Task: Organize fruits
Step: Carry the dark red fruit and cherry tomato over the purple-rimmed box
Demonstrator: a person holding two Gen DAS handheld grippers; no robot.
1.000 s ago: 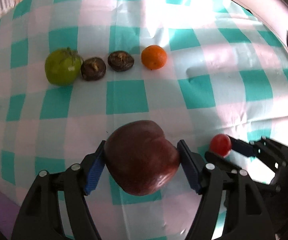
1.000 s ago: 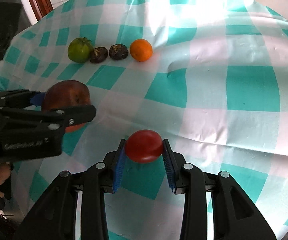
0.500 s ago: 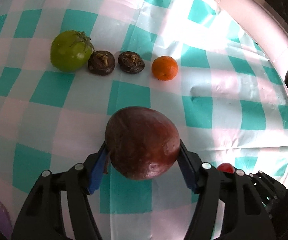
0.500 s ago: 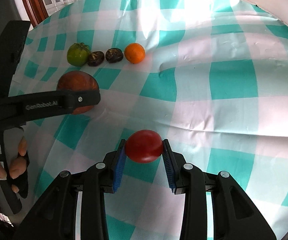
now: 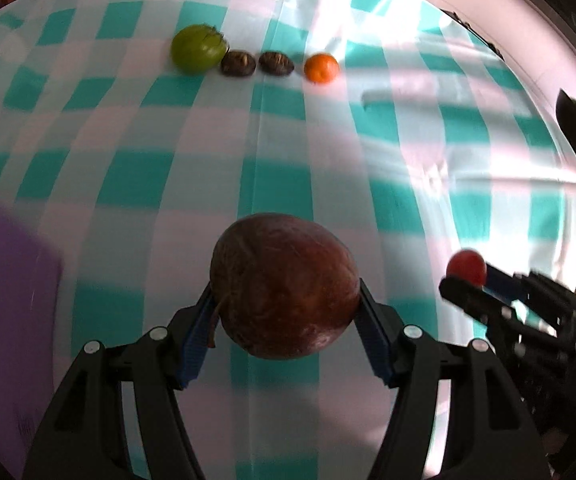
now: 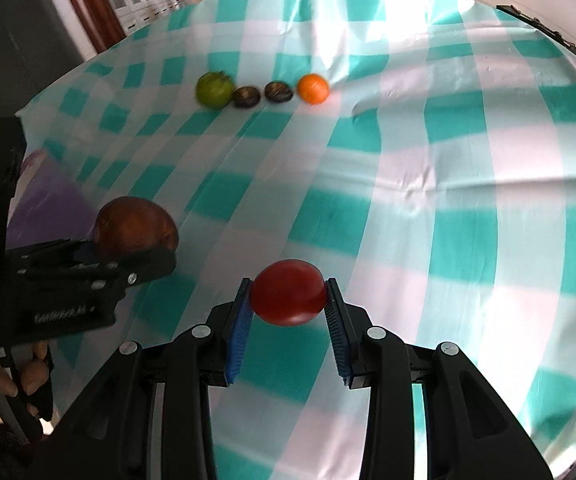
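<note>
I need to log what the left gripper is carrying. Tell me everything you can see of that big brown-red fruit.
The brown-red fruit is large, rounded and slightly lopsided, with a dull, mottled russet skin and faint streaks. A thin dark stem hangs at its left side. It sits clamped between the blue pads of the left gripper, bulging well above them, held over the teal-and-white checked cloth. Nothing else touches it in either view.

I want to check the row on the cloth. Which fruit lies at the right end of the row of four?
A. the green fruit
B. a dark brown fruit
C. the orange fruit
C: the orange fruit ends the row on the right, beyond both dark brown fruits.
</note>
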